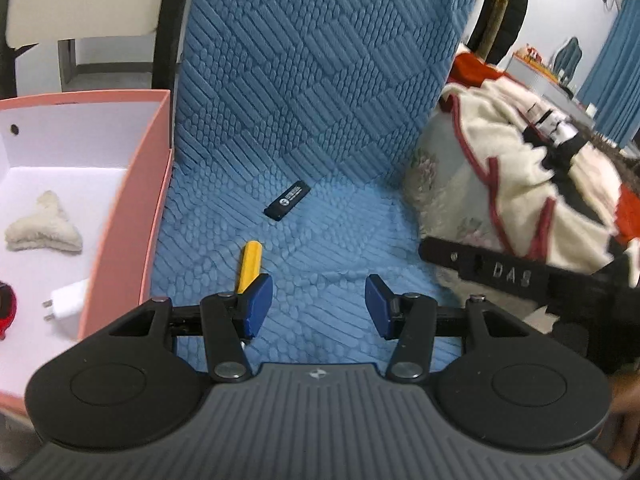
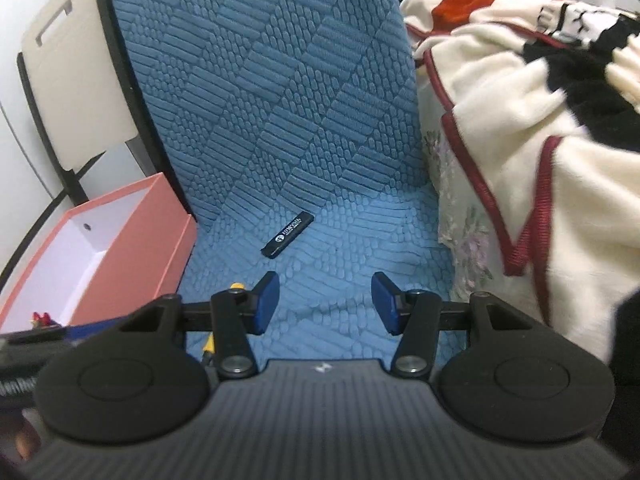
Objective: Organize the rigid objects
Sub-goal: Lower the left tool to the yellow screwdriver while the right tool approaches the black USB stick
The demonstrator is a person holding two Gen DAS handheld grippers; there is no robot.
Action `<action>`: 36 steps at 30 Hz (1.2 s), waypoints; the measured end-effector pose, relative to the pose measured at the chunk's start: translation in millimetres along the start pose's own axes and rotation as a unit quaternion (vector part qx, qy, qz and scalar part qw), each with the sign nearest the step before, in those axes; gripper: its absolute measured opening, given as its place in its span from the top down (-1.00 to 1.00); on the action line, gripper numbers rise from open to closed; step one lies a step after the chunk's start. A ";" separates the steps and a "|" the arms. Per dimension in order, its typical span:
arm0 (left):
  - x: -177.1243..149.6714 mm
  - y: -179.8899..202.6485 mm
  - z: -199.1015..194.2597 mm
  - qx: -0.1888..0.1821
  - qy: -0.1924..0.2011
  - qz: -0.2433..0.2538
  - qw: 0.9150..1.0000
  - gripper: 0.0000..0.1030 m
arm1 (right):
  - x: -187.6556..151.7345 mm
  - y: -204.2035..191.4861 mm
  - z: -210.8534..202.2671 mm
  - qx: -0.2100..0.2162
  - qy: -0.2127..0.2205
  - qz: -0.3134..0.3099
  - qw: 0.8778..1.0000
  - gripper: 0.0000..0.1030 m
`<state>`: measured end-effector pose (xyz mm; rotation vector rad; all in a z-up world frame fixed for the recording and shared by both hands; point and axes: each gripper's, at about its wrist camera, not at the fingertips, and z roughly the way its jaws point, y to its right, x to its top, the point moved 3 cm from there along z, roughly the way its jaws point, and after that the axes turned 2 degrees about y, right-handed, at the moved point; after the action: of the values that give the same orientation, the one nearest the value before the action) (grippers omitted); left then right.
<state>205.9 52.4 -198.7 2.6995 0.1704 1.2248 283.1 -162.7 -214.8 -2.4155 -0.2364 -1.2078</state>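
On the blue cover (image 1: 320,120), pink box (image 1: 132,216) left, blanket (image 1: 520,184) right; black stick (image 1: 287,200) (yellow marker (image 1: 249,266) nearer) lies ahead of both hand-held grippers, left (image 1: 319,306) & right (image 2: 325,304), spread, empty.

I see a blue quilted cover (image 1: 320,80) running up a seat back and down over the seat. Left of the cover stands a white folding chair (image 2: 76,92) with a black frame against a pale wall. Right of the cover lies a heaped cream blanket (image 2: 520,128) with dark red trim. Beyond the blanket hang blue curtains (image 1: 616,68).
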 end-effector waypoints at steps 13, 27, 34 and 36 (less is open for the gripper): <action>-21.5 -19.3 68.5 0.040 -0.014 0.021 0.999 -0.08 | 17.4 -14.6 103.8 0.071 -0.064 0.005 0.995 -0.08; -28.6 -42.5 87.4 0.054 -0.036 0.006 0.998 0.41 | 27.1 -47.1 180.9 0.059 -0.099 -0.038 0.993 -0.07; -30.0 -45.0 87.0 0.065 -0.042 0.004 0.997 0.44 | 23.9 -66.4 200.0 0.049 -0.096 -0.079 0.991 -0.06; -29.6 -46.4 86.6 0.064 -0.045 -0.002 0.997 0.44 | 21.7 -71.6 202.8 0.040 -0.093 -0.098 0.990 -0.05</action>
<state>250.3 83.3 -286.0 2.8554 0.2514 1.1256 418.6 -9.0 -283.6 -2.4802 -0.5789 -1.0305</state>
